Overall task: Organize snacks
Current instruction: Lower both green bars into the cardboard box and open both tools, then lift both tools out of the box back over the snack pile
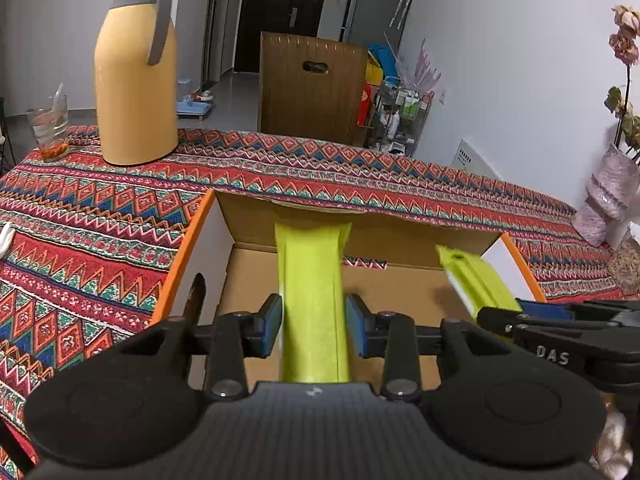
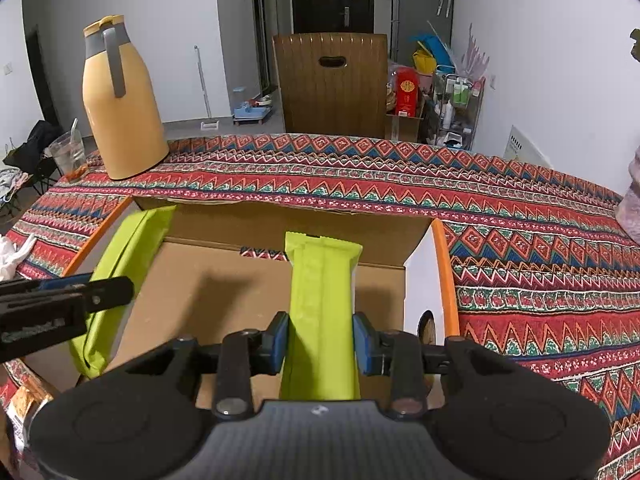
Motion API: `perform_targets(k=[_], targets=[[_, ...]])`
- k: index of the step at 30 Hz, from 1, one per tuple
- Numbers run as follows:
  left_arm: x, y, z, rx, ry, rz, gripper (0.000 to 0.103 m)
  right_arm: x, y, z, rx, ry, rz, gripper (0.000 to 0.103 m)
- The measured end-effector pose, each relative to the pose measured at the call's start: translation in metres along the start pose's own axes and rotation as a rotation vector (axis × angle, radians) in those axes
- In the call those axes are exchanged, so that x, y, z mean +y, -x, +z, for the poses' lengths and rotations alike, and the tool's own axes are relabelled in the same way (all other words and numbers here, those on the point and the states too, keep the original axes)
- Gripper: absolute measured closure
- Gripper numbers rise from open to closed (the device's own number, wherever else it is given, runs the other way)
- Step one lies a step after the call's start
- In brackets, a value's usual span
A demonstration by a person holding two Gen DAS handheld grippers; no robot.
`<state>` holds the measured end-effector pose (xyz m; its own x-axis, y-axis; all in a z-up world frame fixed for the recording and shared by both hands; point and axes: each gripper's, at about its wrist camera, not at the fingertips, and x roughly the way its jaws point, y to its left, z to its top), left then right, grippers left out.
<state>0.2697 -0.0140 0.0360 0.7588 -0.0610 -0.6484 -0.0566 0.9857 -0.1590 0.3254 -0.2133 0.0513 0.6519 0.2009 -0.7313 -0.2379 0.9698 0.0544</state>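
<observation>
An open cardboard box [image 1: 182,252] [image 2: 445,272] with orange edges sits on the patterned tablecloth. My left gripper [image 1: 314,314] is shut on a lime-green snack packet [image 1: 312,264] that points into the box, its far end against the back wall. In the right wrist view that packet [image 2: 132,240] leans along the box's left side, with the left gripper [image 2: 116,292] clamping it. My right gripper [image 2: 320,330] is shut on a second lime-green packet [image 2: 324,276] over the box's right half. This packet [image 1: 476,276] and the right gripper [image 1: 516,312] also show in the left wrist view.
A tall yellow thermos jug [image 1: 136,80] [image 2: 120,116] and a glass [image 1: 50,128] [image 2: 72,156] stand at the table's far left. A brown chair back [image 1: 312,88] rises behind the table. A pink vase [image 1: 608,200] stands at far right. Another snack bag [image 2: 24,404] lies near left.
</observation>
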Motion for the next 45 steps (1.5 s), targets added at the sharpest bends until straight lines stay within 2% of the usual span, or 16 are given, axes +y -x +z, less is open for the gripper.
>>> perform_targets(k=[2,3,4,5,6,7,8,9,14,28,36,45], targets=[[0.003,0.005,0.002,-0.020,0.008,-0.001,0.041,-0.001,-0.001,0.001,0.000,-0.001,-0.005,0.070],[0.004,0.009,0.003,-0.032,0.014,0.003,0.034,-0.002,-0.001,0.001,-0.001,0.002,-0.007,0.067],[0.004,0.012,0.004,-0.047,0.019,0.011,0.022,-0.003,0.000,0.001,-0.004,-0.002,-0.006,0.063],[0.005,0.016,0.004,-0.062,0.021,0.017,0.014,-0.003,0.003,0.001,-0.013,-0.006,-0.006,0.051],[0.005,0.020,0.005,-0.071,0.025,0.017,0.010,-0.003,0.004,0.001,-0.019,-0.004,-0.008,0.034],[0.005,0.022,0.006,-0.075,0.032,0.017,0.000,-0.002,0.007,0.000,-0.028,0.000,-0.010,0.026],[0.006,0.025,0.007,-0.082,0.041,0.020,0.000,-0.002,0.010,0.000,-0.040,-0.002,-0.017,0.012],[0.006,0.028,0.007,-0.086,0.043,0.021,0.000,-0.002,0.013,0.000,-0.051,-0.006,-0.022,0.006],[0.005,0.037,0.009,-0.097,0.044,0.016,0.000,-0.002,0.030,-0.002,-0.090,-0.001,-0.038,0.003],[0.000,0.087,-0.009,-0.139,0.009,0.002,0.000,0.010,0.096,-0.030,-0.237,0.015,-0.037,0.002],[0.000,0.123,-0.037,-0.164,-0.042,-0.017,0.000,0.021,0.140,-0.066,-0.297,0.043,-0.012,0.002],[0.019,0.143,-0.075,-0.159,-0.035,-0.017,0.000,0.032,0.172,-0.119,-0.339,0.066,-0.003,0.002]])
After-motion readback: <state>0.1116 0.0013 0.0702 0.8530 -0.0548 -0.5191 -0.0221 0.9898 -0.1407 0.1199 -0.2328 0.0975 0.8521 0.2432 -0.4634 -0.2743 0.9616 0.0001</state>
